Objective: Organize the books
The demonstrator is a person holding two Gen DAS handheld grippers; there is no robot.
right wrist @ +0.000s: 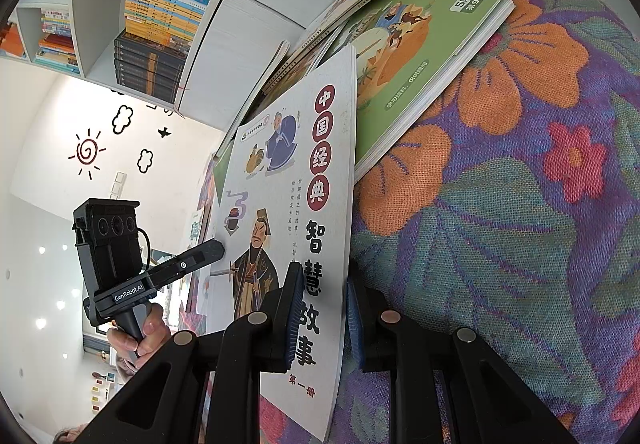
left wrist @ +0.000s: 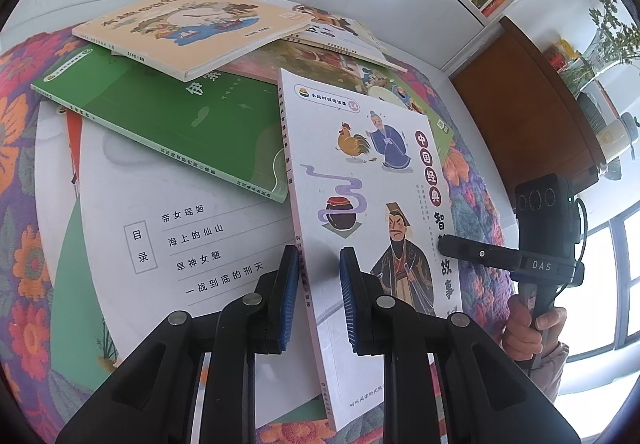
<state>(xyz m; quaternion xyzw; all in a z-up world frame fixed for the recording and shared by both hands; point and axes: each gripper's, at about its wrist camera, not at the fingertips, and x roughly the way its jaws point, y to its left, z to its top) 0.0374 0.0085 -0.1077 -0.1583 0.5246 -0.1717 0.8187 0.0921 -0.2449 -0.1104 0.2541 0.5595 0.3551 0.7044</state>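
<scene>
L tool [left wrist: 319, 296] & R tool [right wrist: 322, 318]: both clamped shut, angled down, each gripped by a hand.

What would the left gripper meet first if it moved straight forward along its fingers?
The left gripper is shut on the white book, so probably that book's spine edge first; beyond it, likely the green book. Depth is unclear.

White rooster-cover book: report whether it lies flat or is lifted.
Lifted and tilted. The white book is pinched at opposite edges by the left gripper and right gripper, above the pile.
</scene>
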